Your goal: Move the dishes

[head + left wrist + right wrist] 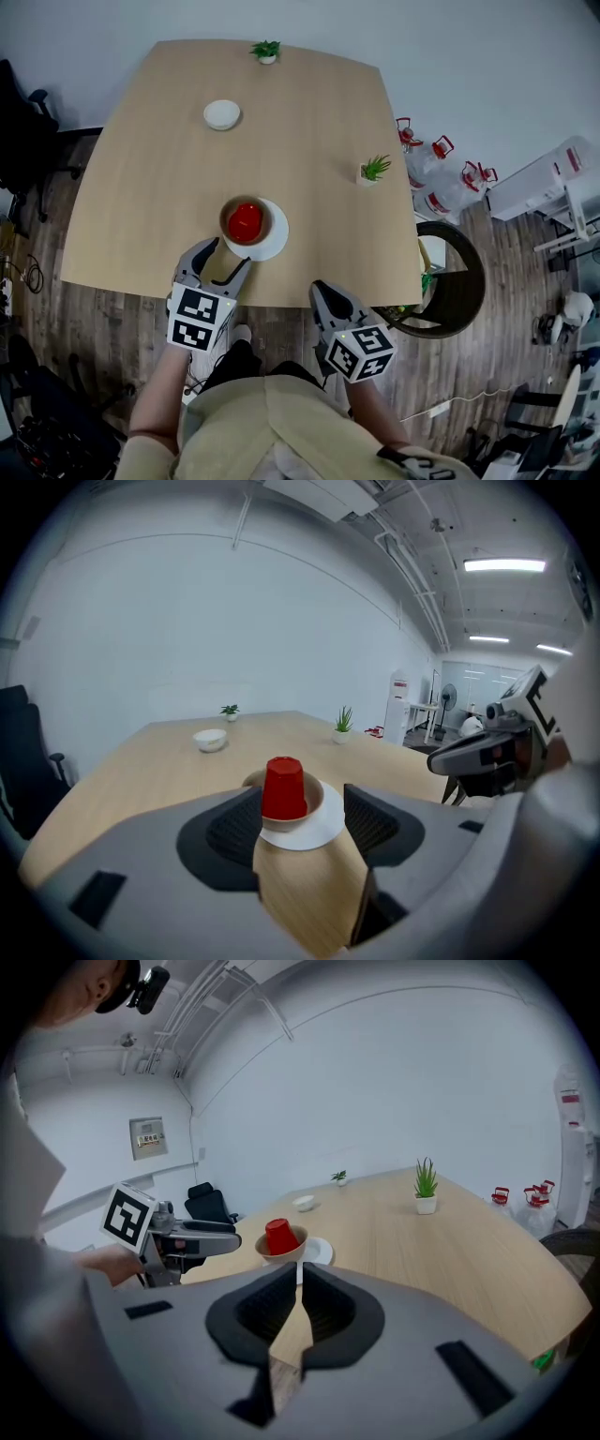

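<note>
Left gripper (pixel 228 255): jaws spread, empty, facing the plate (pixel 278 236) that is carrying a bowl (pixel 228 225) and an inverted red cup (pixel 246 220); likely readying a rim grasp.
Right gripper (pixel 323 289): jaws closed on nothing, idling near the plate.

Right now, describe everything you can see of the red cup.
The red cup looks like smooth plastic, plain and tapered, with faintly faceted sides. It stands upside down, its closed base up and its wider mouth down inside a tan bowl, the only thing touching it. The bowl sits on a white plate near the front edge of the wooden table. The left gripper faces the cup with open jaws, stopping short of it.
</note>
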Action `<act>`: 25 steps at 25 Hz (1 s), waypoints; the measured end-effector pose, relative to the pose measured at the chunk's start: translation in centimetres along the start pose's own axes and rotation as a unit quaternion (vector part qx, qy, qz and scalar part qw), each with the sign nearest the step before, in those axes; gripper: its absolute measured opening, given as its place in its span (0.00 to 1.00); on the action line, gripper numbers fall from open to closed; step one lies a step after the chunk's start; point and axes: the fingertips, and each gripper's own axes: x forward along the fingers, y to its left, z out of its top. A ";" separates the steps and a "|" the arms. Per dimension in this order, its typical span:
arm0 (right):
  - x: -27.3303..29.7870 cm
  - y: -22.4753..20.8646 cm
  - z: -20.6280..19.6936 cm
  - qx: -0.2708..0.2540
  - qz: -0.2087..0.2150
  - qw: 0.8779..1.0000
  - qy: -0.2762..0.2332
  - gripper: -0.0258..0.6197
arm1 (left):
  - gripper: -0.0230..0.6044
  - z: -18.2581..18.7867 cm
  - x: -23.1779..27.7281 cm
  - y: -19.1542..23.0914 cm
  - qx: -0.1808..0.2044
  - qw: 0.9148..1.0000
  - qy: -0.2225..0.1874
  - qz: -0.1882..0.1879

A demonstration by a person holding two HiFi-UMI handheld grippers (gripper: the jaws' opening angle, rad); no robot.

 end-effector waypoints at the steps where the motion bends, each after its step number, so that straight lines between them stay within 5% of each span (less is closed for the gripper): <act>1: 0.3 -0.2 0.2 0.003 -0.002 1.000 0.000 0.07 | 0.46 0.2 0.5 0.4 0.006 1.000 0.002 -0.002; 9: 0.6 -5.2 1.1 0.018 -0.032 0.999 0.003 0.07 | 0.45 0.6 4.1 1.9 0.024 0.999 0.032 0.003; 14: 0.7 -8.0 2.4 0.001 -0.005 1.000 0.007 0.17 | 0.46 0.1 5.6 1.8 0.027 0.997 0.065 0.027; 25: 2.8 -11.3 3.3 -0.024 0.062 0.998 0.022 0.18 | 0.47 -0.1 8.8 1.9 0.025 0.989 0.122 0.080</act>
